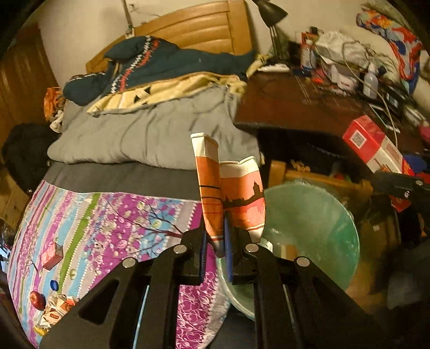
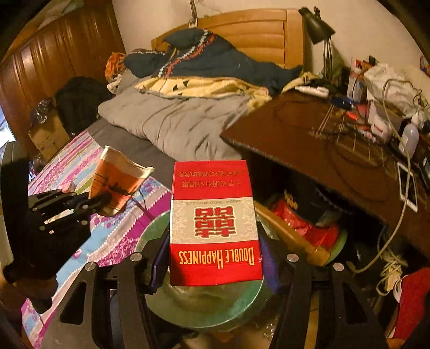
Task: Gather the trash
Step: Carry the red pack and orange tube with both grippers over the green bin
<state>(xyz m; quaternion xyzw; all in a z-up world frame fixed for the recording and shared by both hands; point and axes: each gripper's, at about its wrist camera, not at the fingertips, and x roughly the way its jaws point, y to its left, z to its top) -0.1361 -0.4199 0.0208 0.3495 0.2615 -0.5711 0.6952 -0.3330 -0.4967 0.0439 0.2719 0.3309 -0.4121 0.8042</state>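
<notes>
My left gripper (image 1: 215, 252) is shut on a crushed orange-and-white paper cup (image 1: 228, 193), held above the bed's edge next to a green-lined trash bin (image 1: 317, 214). The cup (image 2: 118, 180) and left gripper (image 2: 107, 198) also show in the right wrist view. My right gripper (image 2: 212, 271) is shut on a red Double Happiness carton (image 2: 215, 222), held over the bin (image 2: 215, 308). The carton (image 1: 373, 147) shows at the right of the left wrist view. On the bedspread lie a small red box (image 1: 52, 255), crumpled wrappers (image 1: 57, 308), a blue cap (image 1: 54, 285) and a red apple (image 1: 37, 299).
The bed carries a grey duvet (image 1: 150, 134) and piled clothes (image 1: 161, 64). A dark wooden desk (image 2: 322, 139) with cables, bottles and a lamp (image 2: 319, 24) stands right of the bin. A cardboard box (image 2: 48, 137) sits by the wardrobe.
</notes>
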